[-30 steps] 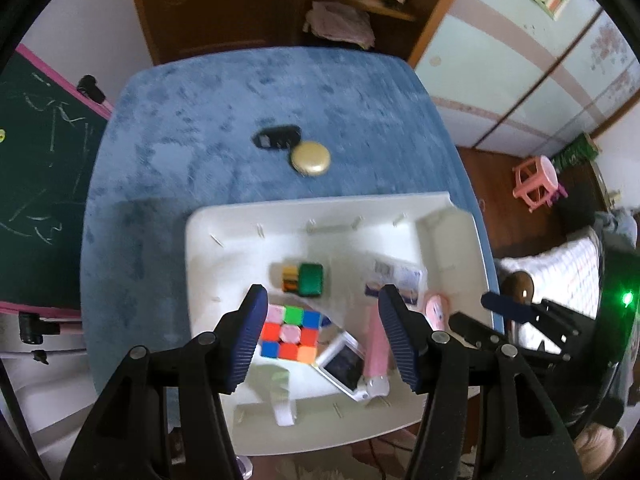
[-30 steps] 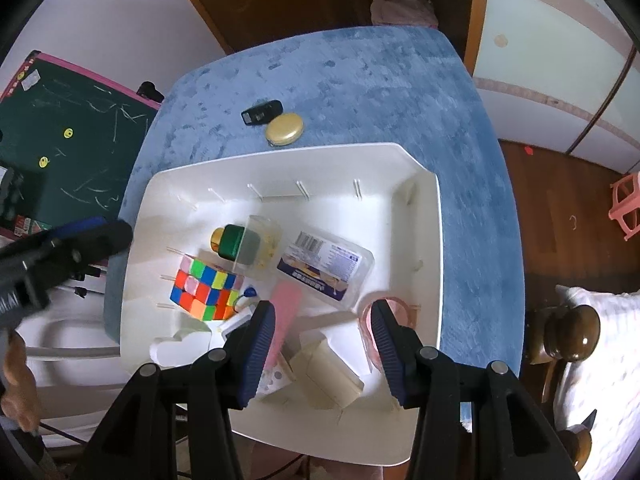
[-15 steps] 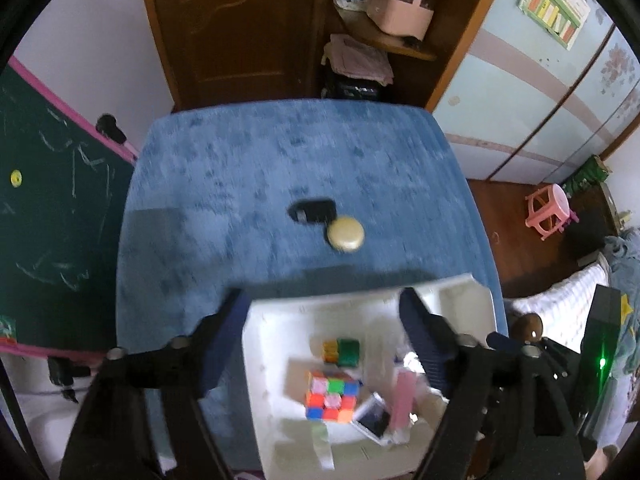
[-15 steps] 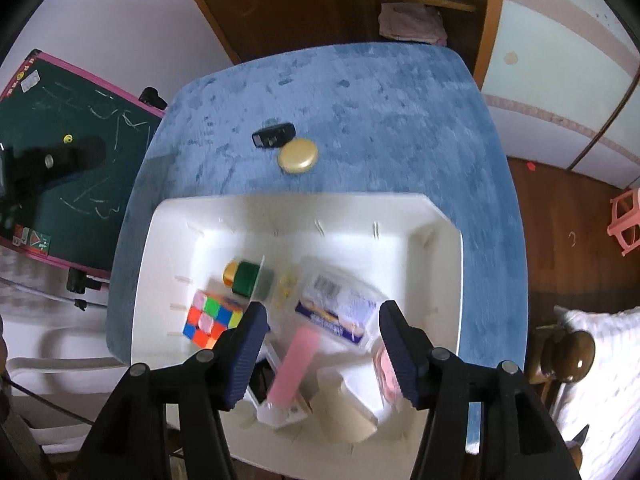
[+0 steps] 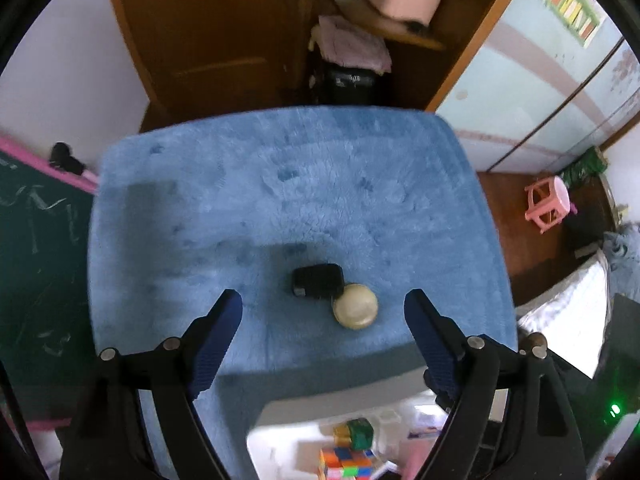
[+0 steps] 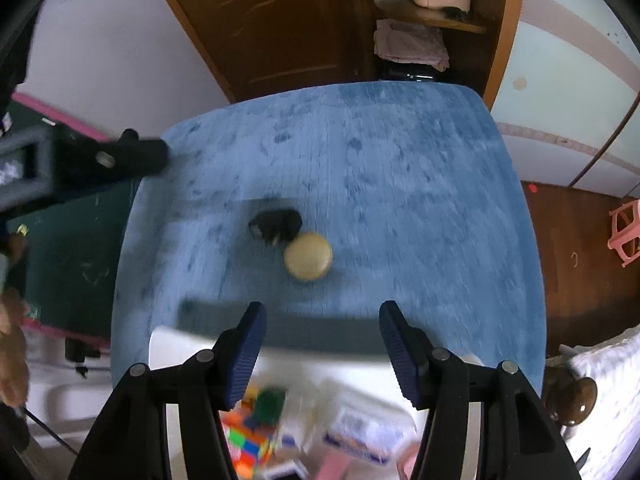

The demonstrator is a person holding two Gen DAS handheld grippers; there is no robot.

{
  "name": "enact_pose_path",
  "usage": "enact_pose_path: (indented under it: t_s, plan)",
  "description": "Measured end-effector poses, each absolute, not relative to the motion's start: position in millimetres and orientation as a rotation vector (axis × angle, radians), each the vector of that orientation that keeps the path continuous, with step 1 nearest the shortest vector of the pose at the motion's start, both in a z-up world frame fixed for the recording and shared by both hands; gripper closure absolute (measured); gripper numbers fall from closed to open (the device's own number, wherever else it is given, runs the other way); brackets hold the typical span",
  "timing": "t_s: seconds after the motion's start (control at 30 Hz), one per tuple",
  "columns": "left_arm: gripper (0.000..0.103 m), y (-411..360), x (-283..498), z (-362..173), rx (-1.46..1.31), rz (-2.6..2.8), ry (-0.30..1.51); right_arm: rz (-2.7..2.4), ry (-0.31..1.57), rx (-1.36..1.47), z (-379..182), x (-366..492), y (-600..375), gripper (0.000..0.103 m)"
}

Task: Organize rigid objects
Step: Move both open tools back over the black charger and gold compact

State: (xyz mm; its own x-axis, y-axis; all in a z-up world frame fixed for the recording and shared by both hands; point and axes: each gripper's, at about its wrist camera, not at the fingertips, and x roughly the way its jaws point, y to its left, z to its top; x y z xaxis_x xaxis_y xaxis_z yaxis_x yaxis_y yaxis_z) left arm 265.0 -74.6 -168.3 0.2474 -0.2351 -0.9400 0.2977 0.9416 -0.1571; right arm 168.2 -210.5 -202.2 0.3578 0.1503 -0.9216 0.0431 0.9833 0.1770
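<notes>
A small black device (image 5: 318,286) and a round cream disc (image 5: 355,311) lie touching each other on the blue plush tabletop (image 5: 280,200). My left gripper (image 5: 322,300) hovers over them. Its jaws are opening and nothing is between them. In the right wrist view the same black device (image 6: 276,226) and disc (image 6: 308,256) lie ahead of my right gripper (image 6: 322,307), which is open and holds nothing. The white tray (image 6: 168,344) sits under both grippers at the near edge. It holds a colour cube (image 6: 250,450), a green block (image 6: 270,402) and a labelled clear box (image 6: 360,428).
A green chalkboard with a pink frame (image 5: 32,260) stands left of the table. A wooden door (image 5: 224,40) and shelves are behind it, and a pink stool (image 5: 548,204) is on the floor to the right. A person's hand (image 6: 10,344) shows at the left edge.
Both grippers have moved away from over the tray toward the black device and disc on the cloth. The jaws of both stand wider than before.
</notes>
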Motion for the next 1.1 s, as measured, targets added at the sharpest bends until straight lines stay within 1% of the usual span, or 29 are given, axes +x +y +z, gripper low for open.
enact_pose_path:
  t_s: [0.3,0.43,0.63,0.9,0.93,1.0,1.03,1.1]
  plan:
    - [0.018,-91,313,-259,0.05,-0.37,1.439,0.091,1.253,0.193,-253,207,-194,0.044]
    - [0.018,-94,322,-287,0.033,-0.39,1.513,0.086,1.278,0.222,-274,216,-192,0.044]
    - [0.018,-104,320,-307,0.098,-0.411,1.556,0.081,1.305,0.22,-292,225,-188,0.044]
    - [0.018,-118,316,-315,0.144,-0.409,1.568,0.075,1.328,0.234,-303,232,-190,0.044]
    - [0.02,-121,315,-316,0.148,-0.4,1.567,0.076,1.33,0.232,-304,233,-189,0.044]
    - [0.027,-123,314,-318,0.153,-0.388,1.569,0.076,1.332,0.224,-305,233,-187,0.044]
    - [0.036,-123,314,-319,0.152,-0.382,1.572,0.077,1.332,0.224,-306,233,-187,0.044]
    - [0.038,-122,314,-321,0.144,-0.371,1.58,0.078,1.335,0.226,-307,233,-186,0.044]
